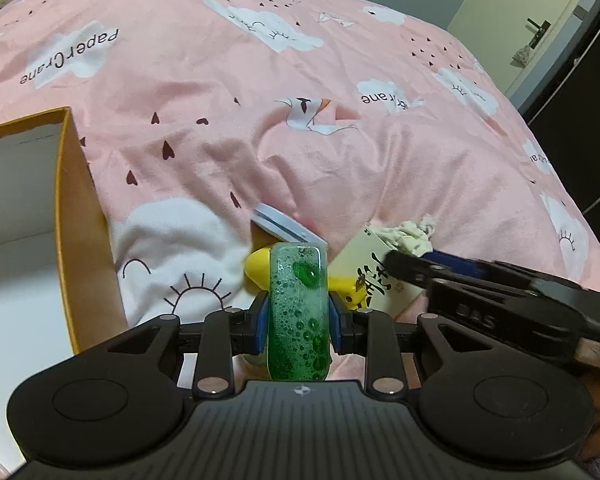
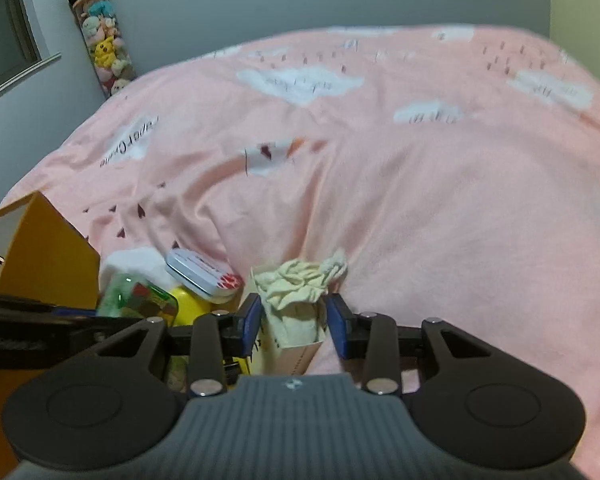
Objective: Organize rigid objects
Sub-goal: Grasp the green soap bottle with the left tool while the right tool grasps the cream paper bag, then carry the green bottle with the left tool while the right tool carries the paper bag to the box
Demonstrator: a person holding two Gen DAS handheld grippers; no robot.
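The left gripper (image 1: 299,316) is clamped on a green bubble-filled block (image 1: 298,312), just right of the orange box (image 1: 84,216); it seems stiff, smooth, maybe slippery, so grip its flat sides. Behind it, the right gripper (image 2: 294,320) stands apart around a cream paper packet (image 2: 296,328).

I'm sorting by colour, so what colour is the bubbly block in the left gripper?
Green, foamy with bubbles; the block shows best in the left wrist view.

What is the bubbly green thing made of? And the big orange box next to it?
The green thing looks like clear, glossy plastic or glass: you can see through it to green liquid and foamy bubbles inside. The left gripper squeezes it without denting it, so it seems hard. The orange box looks like matte cardboard: thin, flat walls, white inside.
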